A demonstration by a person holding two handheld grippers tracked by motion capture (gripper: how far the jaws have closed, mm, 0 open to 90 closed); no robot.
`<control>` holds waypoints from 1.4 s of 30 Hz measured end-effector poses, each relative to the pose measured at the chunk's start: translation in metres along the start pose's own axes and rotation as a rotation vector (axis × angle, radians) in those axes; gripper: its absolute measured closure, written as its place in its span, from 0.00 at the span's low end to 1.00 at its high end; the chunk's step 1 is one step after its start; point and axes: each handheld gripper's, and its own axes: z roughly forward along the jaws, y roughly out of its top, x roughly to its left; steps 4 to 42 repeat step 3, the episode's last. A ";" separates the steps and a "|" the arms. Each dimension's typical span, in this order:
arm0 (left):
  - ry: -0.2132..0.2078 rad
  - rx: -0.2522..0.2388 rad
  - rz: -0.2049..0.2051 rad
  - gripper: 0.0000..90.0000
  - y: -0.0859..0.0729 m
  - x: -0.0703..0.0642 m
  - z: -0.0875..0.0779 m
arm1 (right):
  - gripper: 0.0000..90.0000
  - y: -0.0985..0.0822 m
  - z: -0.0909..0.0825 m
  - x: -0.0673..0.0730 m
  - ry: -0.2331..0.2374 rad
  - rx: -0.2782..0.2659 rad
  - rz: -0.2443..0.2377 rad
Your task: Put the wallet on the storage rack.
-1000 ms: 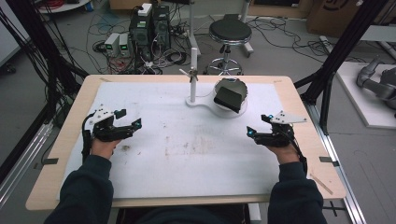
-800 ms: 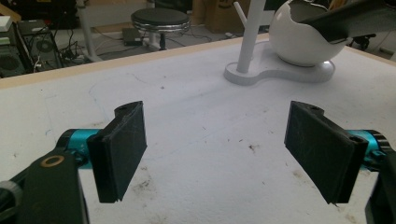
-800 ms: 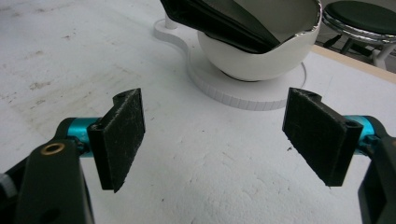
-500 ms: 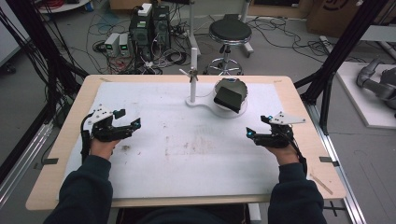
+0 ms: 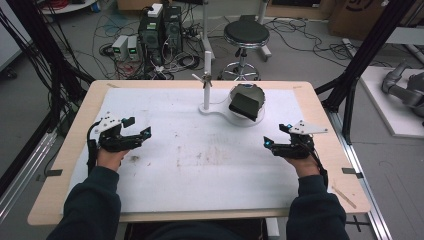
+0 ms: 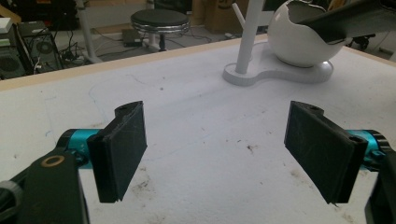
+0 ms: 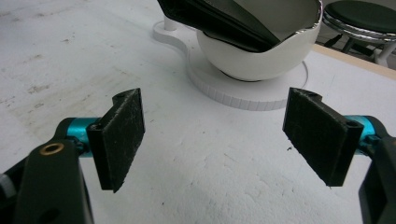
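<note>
While unlabelled, white bowl (image 5: pixel 243 97), dark insert (image 5: pixel 245 104).

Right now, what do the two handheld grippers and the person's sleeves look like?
Both the left gripper and the right gripper are black-bodied with teal-blue fittings at the jaw mounts, flat black rectangular pads and a pale grey three-cornered plate on top. A black cable trails from each. The sleeves are dark navy, long.

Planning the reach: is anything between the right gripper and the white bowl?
Nothing visible. Bare white mat lies between the open right gripper and the bowl, which holds a dark flat object.
</note>
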 end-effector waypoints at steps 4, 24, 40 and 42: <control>0.002 0.003 0.000 0.23 0.000 0.000 0.001 | 0.23 -0.001 -0.001 0.000 -0.003 0.000 0.003; 0.002 0.003 0.000 0.23 0.000 0.000 0.001 | 0.23 -0.001 -0.001 0.000 -0.003 0.000 0.003; 0.002 0.003 0.000 0.23 0.000 0.000 0.001 | 0.23 -0.001 -0.001 0.000 -0.003 0.000 0.003; 0.002 0.003 0.000 0.23 0.000 0.000 0.001 | 0.23 -0.001 -0.001 0.000 -0.003 0.000 0.003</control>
